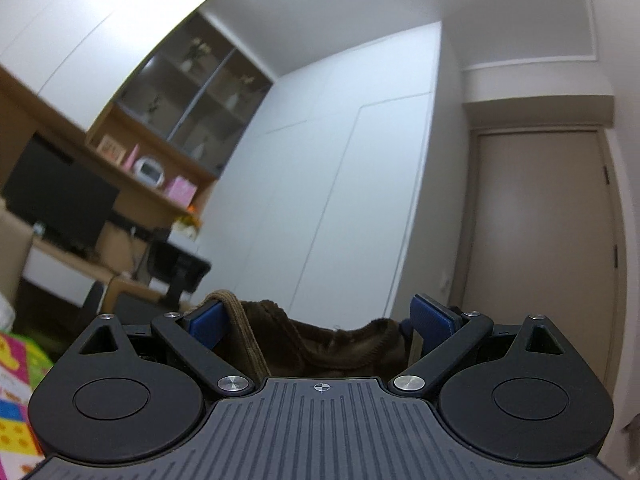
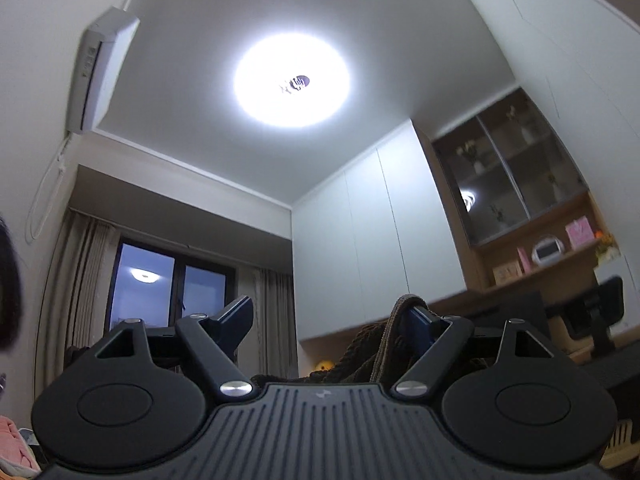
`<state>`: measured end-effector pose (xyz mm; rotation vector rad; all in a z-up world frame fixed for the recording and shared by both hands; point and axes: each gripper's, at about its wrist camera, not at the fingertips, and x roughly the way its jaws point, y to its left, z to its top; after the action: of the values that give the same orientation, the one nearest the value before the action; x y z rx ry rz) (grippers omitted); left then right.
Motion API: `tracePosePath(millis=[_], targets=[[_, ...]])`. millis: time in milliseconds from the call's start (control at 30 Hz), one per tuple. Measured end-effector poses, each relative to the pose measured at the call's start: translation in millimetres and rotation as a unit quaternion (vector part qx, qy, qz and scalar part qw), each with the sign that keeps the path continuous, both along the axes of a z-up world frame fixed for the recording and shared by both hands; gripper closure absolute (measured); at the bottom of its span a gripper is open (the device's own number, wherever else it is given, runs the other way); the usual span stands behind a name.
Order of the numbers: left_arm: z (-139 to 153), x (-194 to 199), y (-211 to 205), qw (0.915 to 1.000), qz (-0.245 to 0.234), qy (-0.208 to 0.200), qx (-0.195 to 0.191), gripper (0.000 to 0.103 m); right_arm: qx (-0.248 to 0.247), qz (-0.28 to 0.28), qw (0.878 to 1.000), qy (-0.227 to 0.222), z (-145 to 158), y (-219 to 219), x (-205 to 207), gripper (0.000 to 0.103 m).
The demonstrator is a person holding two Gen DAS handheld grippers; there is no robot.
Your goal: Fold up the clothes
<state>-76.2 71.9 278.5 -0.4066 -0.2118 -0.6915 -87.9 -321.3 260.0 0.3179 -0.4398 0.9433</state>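
Note:
A dark brown knitted garment point(image 1: 320, 348) with a tan ribbed band point(image 1: 240, 320) lies between the blue pads of my left gripper point(image 1: 318, 312). The band hangs over the left finger point(image 1: 206, 322). The jaws stand wide apart and neither pad presses the cloth. In the right wrist view the same brown garment point(image 2: 360, 356) bunches against the right-hand finger point(image 2: 420, 330), and its tan band point(image 2: 400, 308) is draped over that fingertip. My right gripper point(image 2: 330, 308) is open too, and its left finger point(image 2: 238, 320) is bare. Both grippers tilt upward; the garment's lower part is hidden.
Ahead of the left gripper are white wardrobe doors point(image 1: 320, 160), a beige door point(image 1: 540, 240), a desk with a dark monitor point(image 1: 60, 196) and an office chair point(image 1: 176, 268). The right view shows a ceiling lamp point(image 2: 292, 80), an air conditioner point(image 2: 104, 68) and a curtained window point(image 2: 172, 288).

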Motion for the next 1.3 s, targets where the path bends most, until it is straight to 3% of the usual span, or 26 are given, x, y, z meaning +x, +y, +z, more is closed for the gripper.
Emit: tracePosePath(millis=[100,200,300,400,433,500,533,567,633,700,767,867,1000,1133,1300], targets=[[4.6,-15.6,-4.4,0.9999,0.005,-0.014,-0.003,0.004,0.003,-0.016,1.0,0.0,-2.7,-0.8,2.3,0.023],[8.8,-15.6,-10.3,0.9999,0.012,-0.008,-0.003,0.004,0.001,-0.036,0.999,0.021,-1.1,5.5,30.8,0.023],[12.4,6.0,-6.4,0.9997,0.013,0.022,0.002,0.004,-0.016,-0.067,0.997,0.035,0.3,21.5,72.2,0.023],[17.9,53.6,-2.3,0.9979,0.029,0.054,0.021,0.004,-0.051,-0.111,0.991,0.049,-3.5,53.9,129.7,0.023],[19.3,71.2,-1.0,0.9968,0.036,0.065,0.028,0.004,-0.067,-0.126,0.988,0.061,-8.6,68.8,152.4,0.023],[12.2,120.5,4.7,0.9935,0.059,0.091,0.034,0.004,-0.123,-0.136,0.976,0.113,-26.6,102.4,210.9,0.011],[3.6,147.0,7.6,0.9908,0.071,0.108,0.042,0.004,-0.176,-0.126,0.964,0.158,-43.9,119.9,245.4,0.0],[-5.4,173.7,10.5,0.9875,0.082,0.125,0.051,0.003,-0.234,-0.11,0.944,0.207,-63.6,137.6,281.3,0.001],[-42.9,237.6,16.6,0.9722,0.09,0.199,0.085,0.002,-0.287,-0.133,0.896,0.312,-118.1,150.2,331.8,0.009],[-102.5,293.8,31.2,0.9329,0.101,0.331,0.1,0.003,-0.297,-0.127,0.873,0.365,-164.6,133.1,350.9,0.011],[-163.9,311.6,52.4,0.8983,0.082,0.423,0.084,0.003,-0.3,-0.154,0.859,0.385,-195.8,107.7,353.0,0.011],[-208.4,292.4,72.3,0.8898,0.071,0.442,0.088,0.003,-0.325,-0.185,0.84,0.392,-223.7,85.3,345.4,0.01],[-219.8,264.2,58.0,0.8822,0.098,0.429,0.167,0.003,-0.366,-0.19,0.825,0.386,-253.4,81.0,318.6,0.01],[-221.1,247.7,24.8,0.8656,0.139,0.404,0.26,0.003,-0.385,-0.166,0.829,0.37,-267.5,84.2,275.2,0.007],[-228.6,228.1,14.2,0.8551,0.136,0.418,0.275,0.003,-0.435,-0.127,0.832,0.319,-265.5,96.9,206.8,0.005]])
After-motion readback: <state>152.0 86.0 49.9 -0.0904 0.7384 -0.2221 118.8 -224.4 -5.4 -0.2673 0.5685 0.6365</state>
